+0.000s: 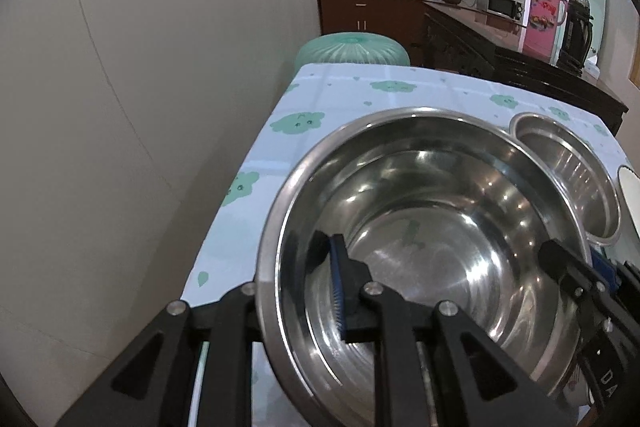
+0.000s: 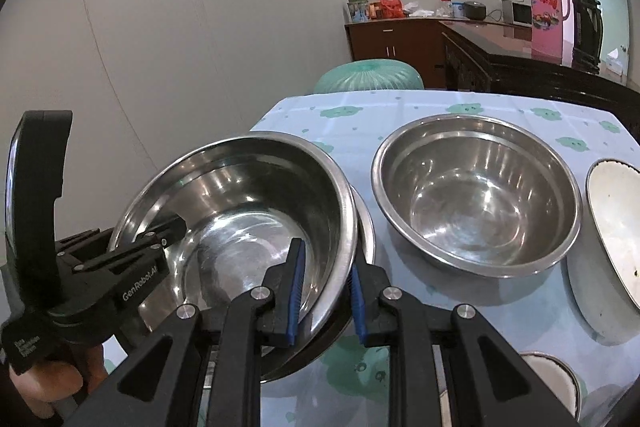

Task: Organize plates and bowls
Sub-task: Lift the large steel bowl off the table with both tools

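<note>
Steel bowl (image 2: 240, 211) — mouth up, tilted — both grippers clamping rim

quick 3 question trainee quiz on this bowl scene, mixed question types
1. True or false: both hand-held grippers clamp the rim of the same steel bowl.
2. Multiple choice: what sits right under the gripped bowl? A) a white plate B) another steel bowl C) bare cloth only
3. Short answer: what stands on the tablecloth between the gripped bowl and the white dish?

Key
1. True: left hand-held gripper and right hand-held gripper each straddle its rim.
2. B
3. A separate steel bowl.
</note>
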`<state>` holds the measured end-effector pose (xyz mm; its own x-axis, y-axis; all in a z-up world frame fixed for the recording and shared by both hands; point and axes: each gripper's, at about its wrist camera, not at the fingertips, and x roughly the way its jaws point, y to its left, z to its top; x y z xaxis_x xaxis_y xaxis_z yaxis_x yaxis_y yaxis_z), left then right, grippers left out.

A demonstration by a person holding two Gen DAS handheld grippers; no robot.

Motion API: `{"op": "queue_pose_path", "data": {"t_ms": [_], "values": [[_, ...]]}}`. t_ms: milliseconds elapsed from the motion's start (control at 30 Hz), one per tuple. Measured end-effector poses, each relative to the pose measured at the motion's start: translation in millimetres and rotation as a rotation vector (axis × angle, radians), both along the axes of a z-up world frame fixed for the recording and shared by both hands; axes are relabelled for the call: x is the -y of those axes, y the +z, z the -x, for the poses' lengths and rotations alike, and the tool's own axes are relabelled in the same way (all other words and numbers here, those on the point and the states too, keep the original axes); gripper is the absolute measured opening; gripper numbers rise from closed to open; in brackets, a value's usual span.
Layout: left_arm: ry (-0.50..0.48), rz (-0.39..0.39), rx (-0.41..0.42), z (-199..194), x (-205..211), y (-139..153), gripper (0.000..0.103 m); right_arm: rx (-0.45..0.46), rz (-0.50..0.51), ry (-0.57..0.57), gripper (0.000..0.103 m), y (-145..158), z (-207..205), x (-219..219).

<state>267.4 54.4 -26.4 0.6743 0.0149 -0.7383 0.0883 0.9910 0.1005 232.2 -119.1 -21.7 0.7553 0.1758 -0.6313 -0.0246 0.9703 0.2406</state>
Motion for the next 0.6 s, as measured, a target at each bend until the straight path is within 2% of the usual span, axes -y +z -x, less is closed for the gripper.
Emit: {"op": "queue_pose_path", "data": {"t_ms": [133, 367, 600], "values": [[-0.001, -0.032, -0.015, 4, 4, -2, 0.016, -0.033, -0.015, -0.008, 0.023, 2, -1, 1], [-0.004, -0.041, -0.054, 21, 3, -1, 0.016, -0.099, -0.021, 0.008, 0.024, 5, 13, -1], [-0.005, -0.064, -0.050, 38, 5, -2, 0.018, -0.116, -0.009, 0.020, 0.024, 8, 31, -4]]}}
